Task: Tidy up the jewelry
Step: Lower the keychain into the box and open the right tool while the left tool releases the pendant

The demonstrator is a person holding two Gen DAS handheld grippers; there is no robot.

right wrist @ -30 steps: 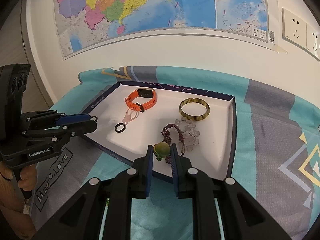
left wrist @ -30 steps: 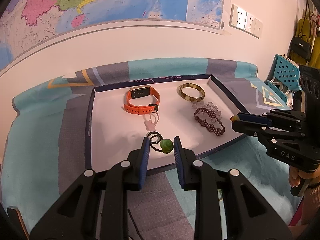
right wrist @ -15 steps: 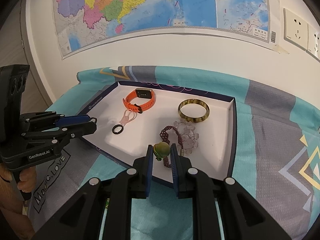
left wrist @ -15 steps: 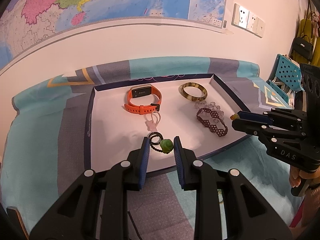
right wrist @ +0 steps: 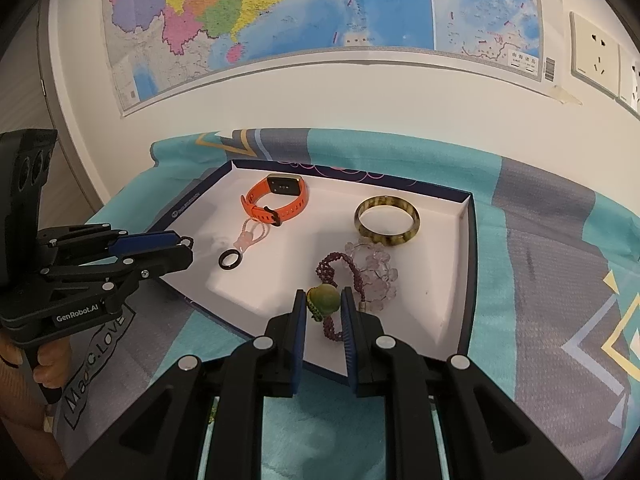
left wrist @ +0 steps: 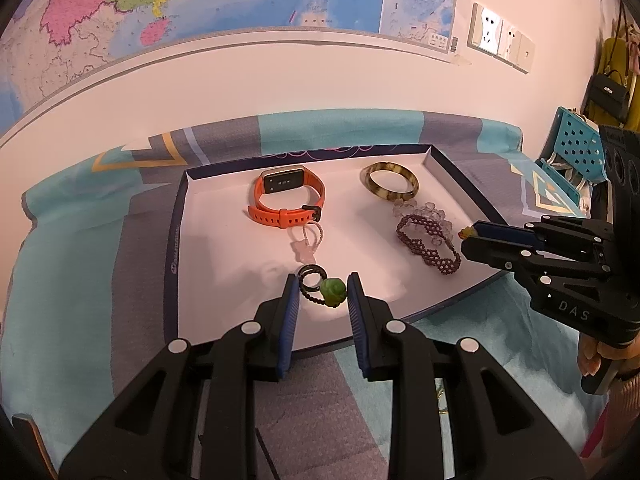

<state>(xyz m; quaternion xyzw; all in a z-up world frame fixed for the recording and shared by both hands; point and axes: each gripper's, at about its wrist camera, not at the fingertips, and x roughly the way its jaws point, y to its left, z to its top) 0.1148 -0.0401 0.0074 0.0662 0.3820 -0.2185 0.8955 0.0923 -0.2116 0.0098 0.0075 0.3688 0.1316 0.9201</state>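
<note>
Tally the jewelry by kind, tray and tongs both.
Orange watch band: 1
Brown bangle: 1
Beaded bracelets: 2, purple bracelet, clear bracelet
Black ring: 1
Pink charm: 1
Green-bead cords: 2, in left tongs and right tongs
Total: 8

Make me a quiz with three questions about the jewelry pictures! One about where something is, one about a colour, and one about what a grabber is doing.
1. Where is the black ring?
A. on the blue cloth
B. in the white tray, beside the pink charm
C. inside the bangle

2. What colour is the watch strap?
A. orange
B. green
C. black

3. What is the right hand-held gripper doing?
A. wide open and empty
B. shut on a green bead
C. shut on the watch

Answers:
1 B, because the ring lies on the tray floor next to the charm.
2 A, because the strap is bright orange.
3 B, because the bead sits pinched between its two blue pads.
</note>
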